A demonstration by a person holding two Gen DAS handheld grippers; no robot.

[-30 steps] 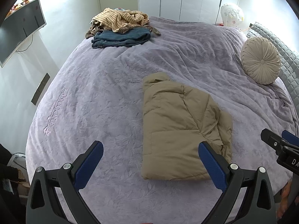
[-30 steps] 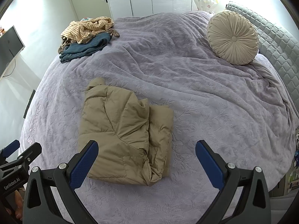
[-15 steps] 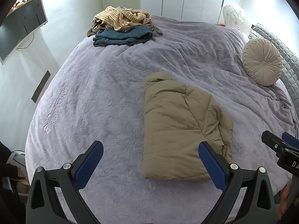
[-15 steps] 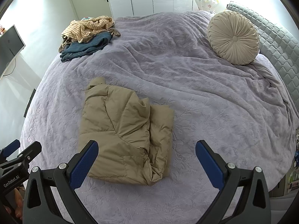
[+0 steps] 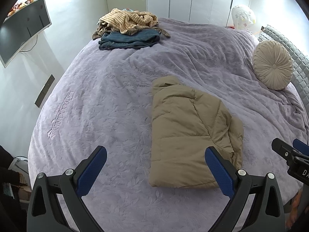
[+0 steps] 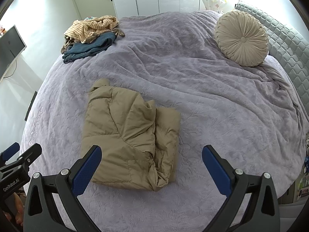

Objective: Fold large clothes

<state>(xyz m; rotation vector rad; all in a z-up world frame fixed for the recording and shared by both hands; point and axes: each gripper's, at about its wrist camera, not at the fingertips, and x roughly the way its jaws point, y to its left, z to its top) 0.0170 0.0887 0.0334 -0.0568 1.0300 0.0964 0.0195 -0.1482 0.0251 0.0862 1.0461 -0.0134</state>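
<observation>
Jacket point(image 5: 191, 135): tan, puffy, folded into a thick rectangle; lying flat on the bed's near half, no claw touching it.
Jacket's right edge: looser, crumpled layers bunched along it, clearest in the right wrist view point(image 6: 133, 135).
Jacket's far end: a rolled bump, perhaps collar or hood, cannot tell which.
Left claw point(image 5: 155, 171): spread wide, blue pads empty, held above the bed just short of the jacket's near edge; right finger overlapping the jacket's near right corner in its own view.
Right claw point(image 6: 151, 169): also spread wide and empty, on the near side of the jacket; left finger over the jacket's near left corner in its own view.
Bed point(image 5: 108, 100): lavender embossed blanket, wrinkled beyond the jacket; stitched lettering to the jacket's left.
Round cushion point(image 6: 241, 38): beige, pleated, with a centre button; well apart from the jacket, far right, leaning by the grey quilted headboard point(image 6: 285, 42).
Clothes pile point(image 5: 129, 31): striped cream garment heaped on folded blue jeans, far left of the jacket at the bed's far corner.
Monitor point(image 5: 23, 29): dark screen on the wall, left of the jacket, past the bed's edge.
Wardrobe doors point(image 5: 193, 0): white, behind the bed, far beyond the jacket.
</observation>
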